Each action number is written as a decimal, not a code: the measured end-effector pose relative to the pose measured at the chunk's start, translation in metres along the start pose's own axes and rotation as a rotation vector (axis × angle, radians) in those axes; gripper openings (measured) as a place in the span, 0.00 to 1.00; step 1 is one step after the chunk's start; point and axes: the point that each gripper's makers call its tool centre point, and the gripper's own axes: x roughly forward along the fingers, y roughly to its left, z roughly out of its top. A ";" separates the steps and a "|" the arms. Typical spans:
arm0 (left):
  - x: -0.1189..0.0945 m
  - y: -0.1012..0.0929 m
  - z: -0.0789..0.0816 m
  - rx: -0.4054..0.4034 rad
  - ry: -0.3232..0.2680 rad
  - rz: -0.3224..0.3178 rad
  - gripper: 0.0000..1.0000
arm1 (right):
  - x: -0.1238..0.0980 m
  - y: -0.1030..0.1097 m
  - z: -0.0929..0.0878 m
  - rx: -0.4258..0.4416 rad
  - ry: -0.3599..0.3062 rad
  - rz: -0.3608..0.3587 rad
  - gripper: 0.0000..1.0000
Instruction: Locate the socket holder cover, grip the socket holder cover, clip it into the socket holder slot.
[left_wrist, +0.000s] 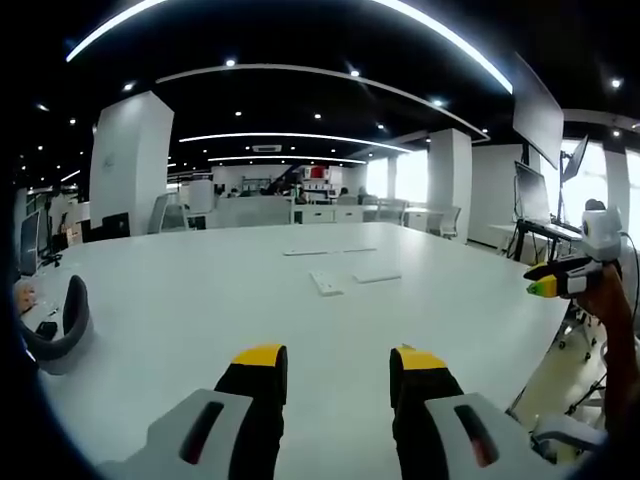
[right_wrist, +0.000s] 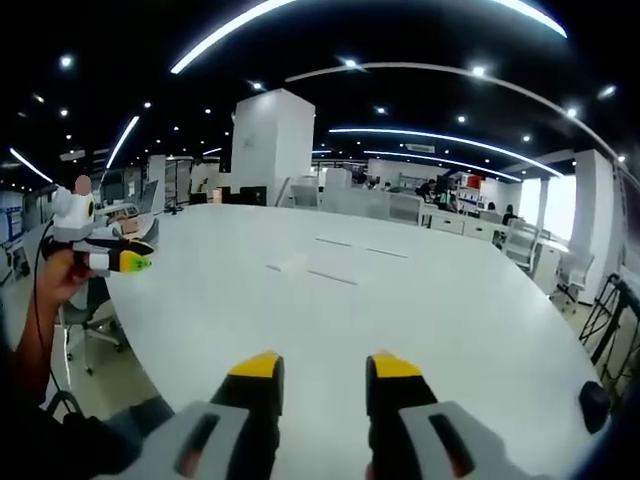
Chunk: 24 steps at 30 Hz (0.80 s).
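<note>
Several flat white pieces lie far out on the white table: a short strip, a longer one beside it, and two thin strips behind. I cannot tell which is the socket holder cover. In the right gripper view the same pieces look small and distant. My left gripper stands open over the near table with nothing between its yellow-tipped jaws. My right gripper is open and empty too. Each gripper also appears in the other's view, held in a hand off the table's edge: the right gripper, the left gripper.
A grey curved headset-like object rests at the table's left edge, and a small dark object sits near its right edge. Office chairs, white pillars and desks with monitors surround the table.
</note>
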 end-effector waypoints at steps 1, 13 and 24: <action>0.000 0.000 0.000 -0.001 0.000 -0.001 0.42 | 0.000 0.000 0.000 -0.002 0.001 -0.003 0.34; -0.001 -0.009 -0.006 0.003 0.004 -0.012 0.41 | -0.003 0.000 -0.004 -0.001 0.003 -0.005 0.34; -0.004 -0.009 -0.010 0.004 0.004 -0.004 0.41 | -0.005 0.002 -0.006 -0.002 0.004 -0.005 0.34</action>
